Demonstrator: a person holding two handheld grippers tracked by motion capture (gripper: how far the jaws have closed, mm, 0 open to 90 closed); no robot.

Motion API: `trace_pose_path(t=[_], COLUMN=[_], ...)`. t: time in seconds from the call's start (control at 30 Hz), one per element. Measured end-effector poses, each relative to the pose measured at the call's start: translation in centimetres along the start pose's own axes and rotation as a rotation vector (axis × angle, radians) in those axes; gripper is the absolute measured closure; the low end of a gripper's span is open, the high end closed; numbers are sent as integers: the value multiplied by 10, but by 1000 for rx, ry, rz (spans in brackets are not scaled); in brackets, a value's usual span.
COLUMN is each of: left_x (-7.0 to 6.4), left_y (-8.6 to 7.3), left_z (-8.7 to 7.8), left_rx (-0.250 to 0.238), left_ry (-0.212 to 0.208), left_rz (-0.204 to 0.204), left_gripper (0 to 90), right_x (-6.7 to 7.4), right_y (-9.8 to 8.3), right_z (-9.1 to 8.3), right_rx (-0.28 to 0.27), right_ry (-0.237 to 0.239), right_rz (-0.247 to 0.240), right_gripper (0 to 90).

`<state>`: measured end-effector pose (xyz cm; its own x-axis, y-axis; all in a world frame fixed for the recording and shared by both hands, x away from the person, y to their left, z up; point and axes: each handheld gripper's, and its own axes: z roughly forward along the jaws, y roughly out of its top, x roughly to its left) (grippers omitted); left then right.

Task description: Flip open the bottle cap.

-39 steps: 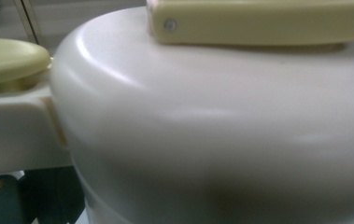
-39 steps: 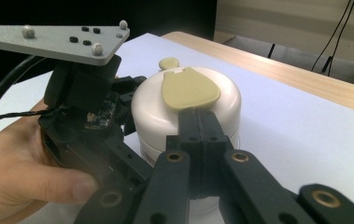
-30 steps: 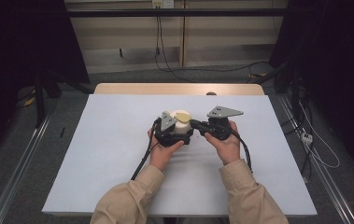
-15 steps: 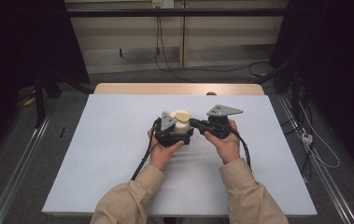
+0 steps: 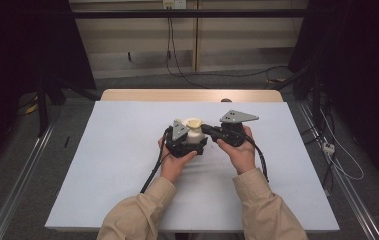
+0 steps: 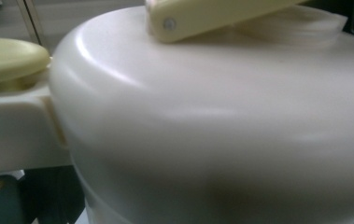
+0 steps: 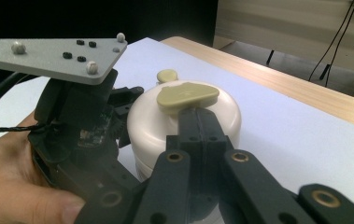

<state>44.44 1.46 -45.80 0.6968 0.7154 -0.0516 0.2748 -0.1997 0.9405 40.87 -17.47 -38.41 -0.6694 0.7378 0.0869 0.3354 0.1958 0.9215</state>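
A cream-white round container (image 5: 193, 132) stands at the middle of the table. It carries a pale yellow flap (image 7: 186, 95) on top and a small round yellow cap (image 7: 167, 74) behind it. My left gripper (image 5: 186, 141) comes in from the left, its jaws around the container's body and closed on it. The left gripper view looks straight at the container (image 6: 212, 130) from very close, with the flap (image 6: 212, 14) above. My right gripper (image 7: 198, 119) is shut, its joined tips resting against the container's side just under the flap; in the high view the right gripper (image 5: 208, 129) comes in from the right.
The table (image 5: 122, 165) has a pale blue-white cover, with a wooden strip (image 5: 187, 95) along the far edge. Both forearms in tan sleeves come in from the near edge. Cables trail from each gripper toward the person. Dark floor and rails surround the table.
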Motion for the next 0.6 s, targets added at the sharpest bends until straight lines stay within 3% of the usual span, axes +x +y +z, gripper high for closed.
trace_pose_path(t=[0.6], left_x=[-1], left_y=[0], left_z=[0], left_rx=[2], left_ry=[4], left_rz=[-2], left_gripper=[51], right_x=[2], right_y=[5], right_z=[4], right_rx=[-16], right_ry=[20], right_rz=[1], right_gripper=[900])
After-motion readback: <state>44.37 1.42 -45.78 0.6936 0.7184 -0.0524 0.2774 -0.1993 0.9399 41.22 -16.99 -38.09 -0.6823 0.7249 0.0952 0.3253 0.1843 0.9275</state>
